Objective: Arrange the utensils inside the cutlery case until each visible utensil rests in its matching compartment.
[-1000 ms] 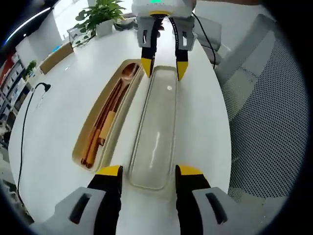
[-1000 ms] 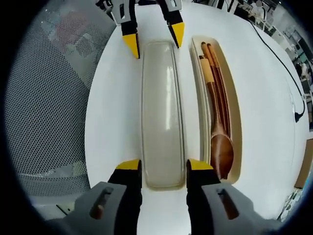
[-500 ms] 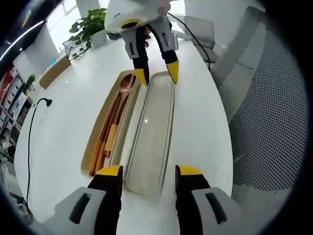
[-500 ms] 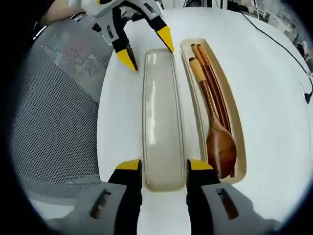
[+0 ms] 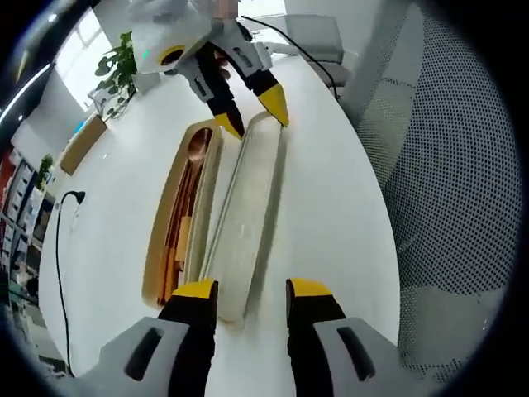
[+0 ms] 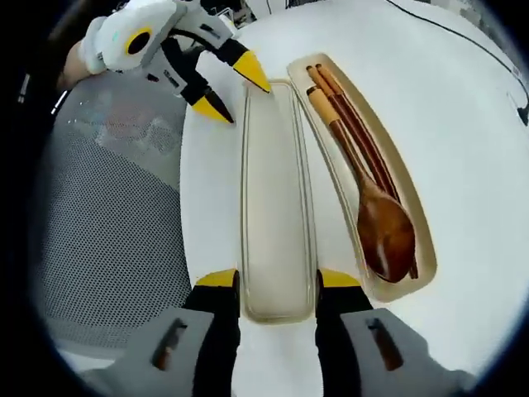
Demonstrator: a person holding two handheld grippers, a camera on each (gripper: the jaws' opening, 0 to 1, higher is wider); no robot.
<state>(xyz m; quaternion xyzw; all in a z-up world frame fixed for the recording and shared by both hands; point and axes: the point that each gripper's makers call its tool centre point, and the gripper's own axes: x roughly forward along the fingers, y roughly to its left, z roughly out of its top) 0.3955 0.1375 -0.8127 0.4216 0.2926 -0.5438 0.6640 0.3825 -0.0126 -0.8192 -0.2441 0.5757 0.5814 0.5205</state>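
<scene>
A long translucent lid (image 5: pixel 241 211) lies along the white table (image 5: pixel 124 198), held at both ends. My left gripper (image 5: pixel 251 289) is shut on its near end. My right gripper (image 5: pixel 252 114) is shut on the far end. In the right gripper view the lid (image 6: pixel 275 198) runs from my right gripper (image 6: pixel 278 279) up to the left gripper (image 6: pixel 231 93). Beside the lid lies the beige case base (image 6: pixel 426 248) with a wooden spoon (image 6: pixel 384 231) and brown chopsticks (image 6: pixel 347 124) in it. In the left gripper view the base (image 5: pixel 157 248) is left of the lid, which leans on its long edge toward it.
A mesh chair (image 5: pixel 446 182) stands close to the table's edge on the lid's side. A potted plant (image 5: pixel 116 62) and a wooden box (image 5: pixel 83 141) sit at the far end. A black cable (image 5: pixel 58 223) trails over the table beyond the base.
The lid has come up off the table and rolled onto its long edge toward the base, with both grippers still at its ends. My left jaws have closed in slightly.
</scene>
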